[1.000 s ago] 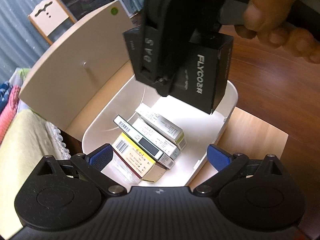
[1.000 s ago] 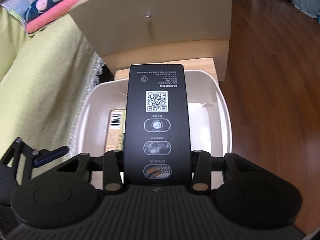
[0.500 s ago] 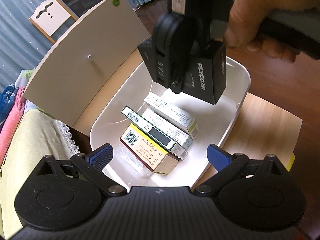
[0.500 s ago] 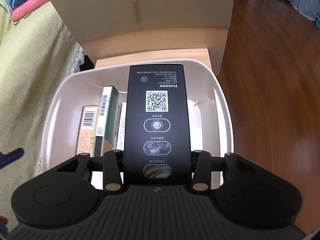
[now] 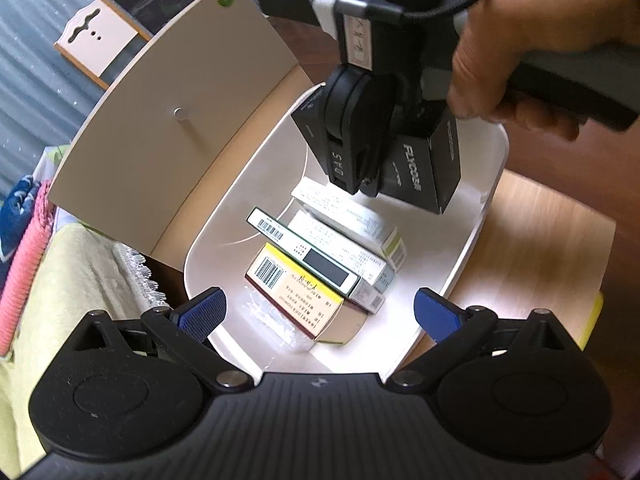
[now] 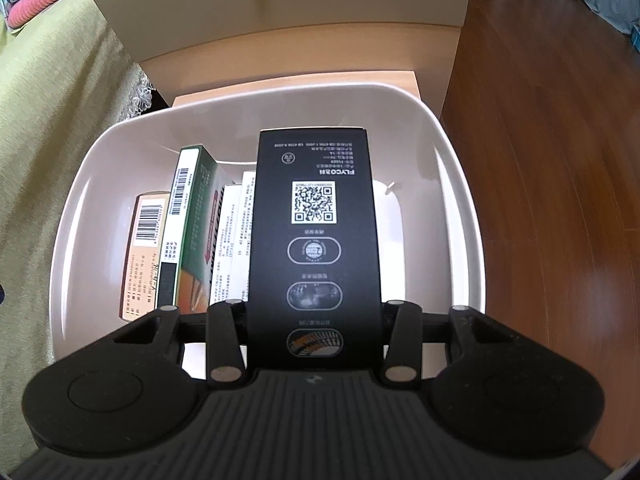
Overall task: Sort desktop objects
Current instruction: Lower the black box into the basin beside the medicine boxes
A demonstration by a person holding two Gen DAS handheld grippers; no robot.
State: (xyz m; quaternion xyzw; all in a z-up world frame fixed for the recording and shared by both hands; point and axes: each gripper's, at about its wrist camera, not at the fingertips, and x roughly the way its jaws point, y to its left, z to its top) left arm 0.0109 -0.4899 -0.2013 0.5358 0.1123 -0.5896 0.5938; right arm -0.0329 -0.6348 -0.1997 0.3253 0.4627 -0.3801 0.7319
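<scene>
Black box (image 6: pixel 316 240) hides right hand-held gripper (image 6: pixel 316 320) fingertips & part of white boxes (image 6: pixel 236 240) — small print unreadable.

left gripper (image 5: pixel 316 312): black ribbed body, blue finger pads, silver screws
right gripper (image 5: pixel 360 176): black, white band, braided black cable

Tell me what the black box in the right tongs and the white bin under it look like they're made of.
Black box: probably matte printed cardboard, with sharp folded edges and a printed QR code. White bin: likely smooth moulded plastic, with rounded corners and a soft sheen.
</scene>
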